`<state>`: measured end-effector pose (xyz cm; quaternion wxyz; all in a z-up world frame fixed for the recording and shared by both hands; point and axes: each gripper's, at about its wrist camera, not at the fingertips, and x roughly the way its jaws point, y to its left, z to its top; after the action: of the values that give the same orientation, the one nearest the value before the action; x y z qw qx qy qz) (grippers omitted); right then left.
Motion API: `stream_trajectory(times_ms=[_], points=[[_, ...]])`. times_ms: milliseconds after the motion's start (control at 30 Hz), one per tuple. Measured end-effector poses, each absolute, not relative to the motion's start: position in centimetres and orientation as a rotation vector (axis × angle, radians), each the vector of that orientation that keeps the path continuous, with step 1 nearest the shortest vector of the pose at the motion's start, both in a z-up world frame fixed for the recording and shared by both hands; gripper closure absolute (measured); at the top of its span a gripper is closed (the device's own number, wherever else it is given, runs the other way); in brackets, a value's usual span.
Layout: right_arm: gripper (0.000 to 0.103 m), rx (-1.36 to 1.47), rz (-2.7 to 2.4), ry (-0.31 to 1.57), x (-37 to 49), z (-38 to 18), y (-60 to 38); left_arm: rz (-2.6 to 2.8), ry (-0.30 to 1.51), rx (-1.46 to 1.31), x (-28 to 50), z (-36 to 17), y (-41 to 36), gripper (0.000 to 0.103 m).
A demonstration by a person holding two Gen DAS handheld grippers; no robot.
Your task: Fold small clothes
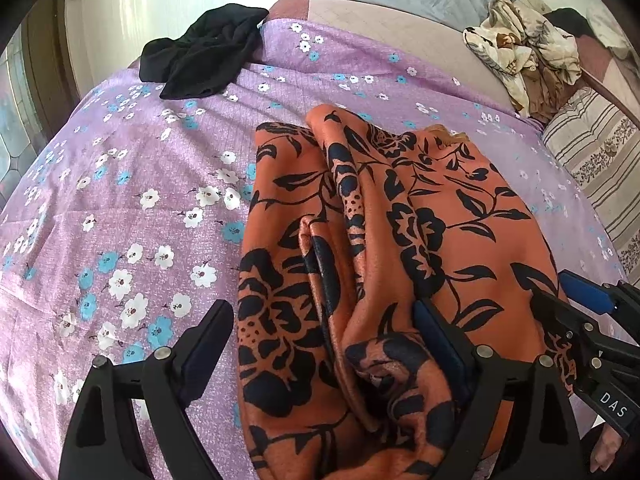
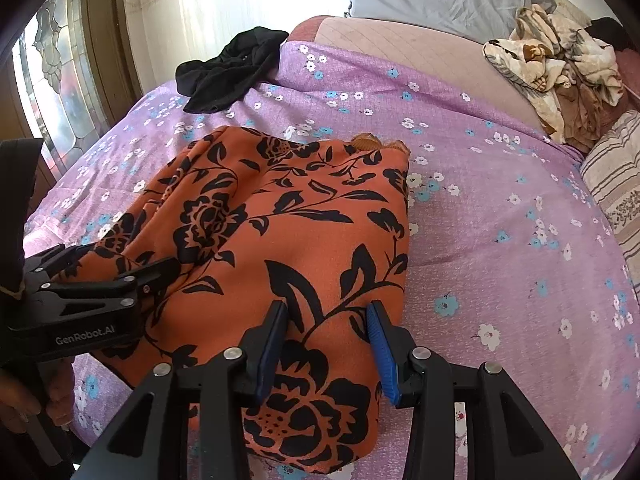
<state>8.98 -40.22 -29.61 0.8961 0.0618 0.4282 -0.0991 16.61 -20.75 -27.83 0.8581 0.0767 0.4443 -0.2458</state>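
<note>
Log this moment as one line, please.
step: folding orange garment | left tongs: open over folds | right tongs: open, astride edge | surface: bedsheet

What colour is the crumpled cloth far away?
Black cloth, clearest in the right wrist view.

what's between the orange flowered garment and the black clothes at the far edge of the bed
Only bare purple bedsheet separates the orange garment from the black clothes; the right wrist view shows it best.

One orange floral garment [image 2: 280, 248], one black garment [image 2: 232, 68], two claws [image 2: 328, 344]
</note>
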Motion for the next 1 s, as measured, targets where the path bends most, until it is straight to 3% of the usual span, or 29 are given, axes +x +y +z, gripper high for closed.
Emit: stream_trajectory(times_ms=[600, 800, 1000], points=[[0.058, 0.085, -0.231, 0.863, 8.2, -29.3, -39.6, -0.443, 0.911, 0.143, 15.3, -26.6, -19.6, 0.009], [0.057, 0.169, -0.284, 0.789, 5.2, -26.3, -40.4, -0.314, 0.744, 0.209, 11.5, -21.6, -16.9, 0.009], [0.047, 0.29, -0.35, 0.67, 0.5, -21.6, -41.3, -0.245, 0.586, 0.238, 7.9, -15.5, -14.7, 0.009]])
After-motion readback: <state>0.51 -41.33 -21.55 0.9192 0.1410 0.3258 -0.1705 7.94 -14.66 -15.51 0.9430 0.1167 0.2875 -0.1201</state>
